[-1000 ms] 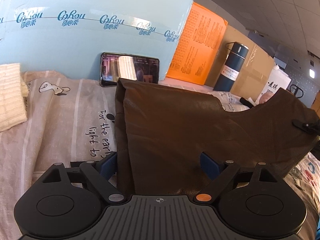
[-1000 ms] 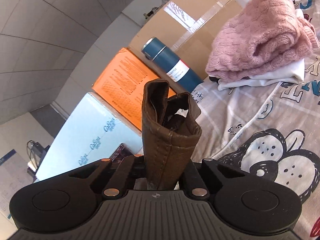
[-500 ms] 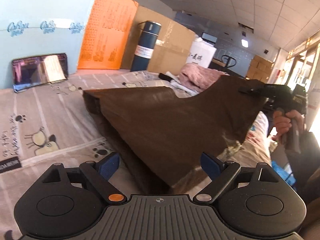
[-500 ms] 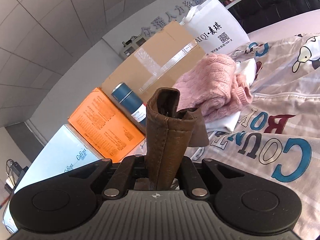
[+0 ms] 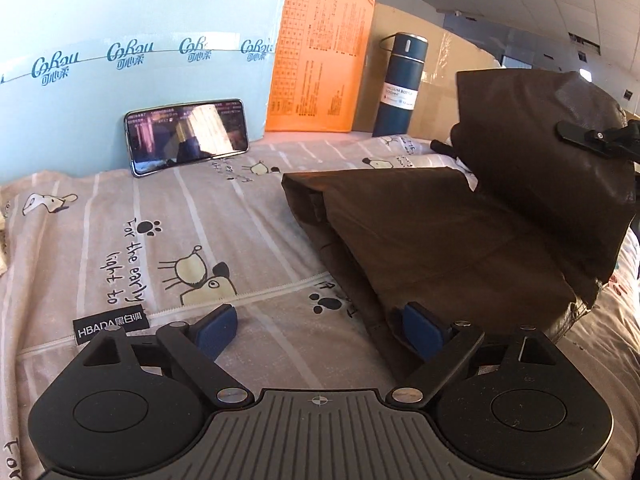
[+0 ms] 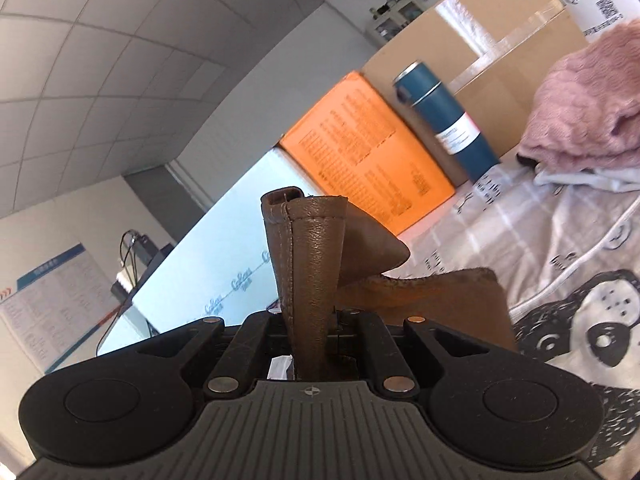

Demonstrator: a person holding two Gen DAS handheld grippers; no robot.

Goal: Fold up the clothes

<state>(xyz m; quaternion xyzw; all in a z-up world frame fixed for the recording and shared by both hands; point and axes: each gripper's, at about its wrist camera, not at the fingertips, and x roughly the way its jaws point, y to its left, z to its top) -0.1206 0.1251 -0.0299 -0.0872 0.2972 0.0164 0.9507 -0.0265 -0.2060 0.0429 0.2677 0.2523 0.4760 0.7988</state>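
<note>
Fingers of right gripper (image 6: 310,344) clamped on brown garment (image 5: 460,232); left gripper (image 5: 320,328) fingers apart, empty.

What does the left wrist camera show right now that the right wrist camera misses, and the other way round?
Left wrist only: the open left gripper, a black phone leaning on the pale blue box, and the brown leather garment lying partly on the printed bedsheet.
Right wrist only: a pink knitted sweater on white clothing, and the right gripper shut on the garment's seamed edge.
Both: the garment, the blue flask, the orange box, the cardboard box.
</note>
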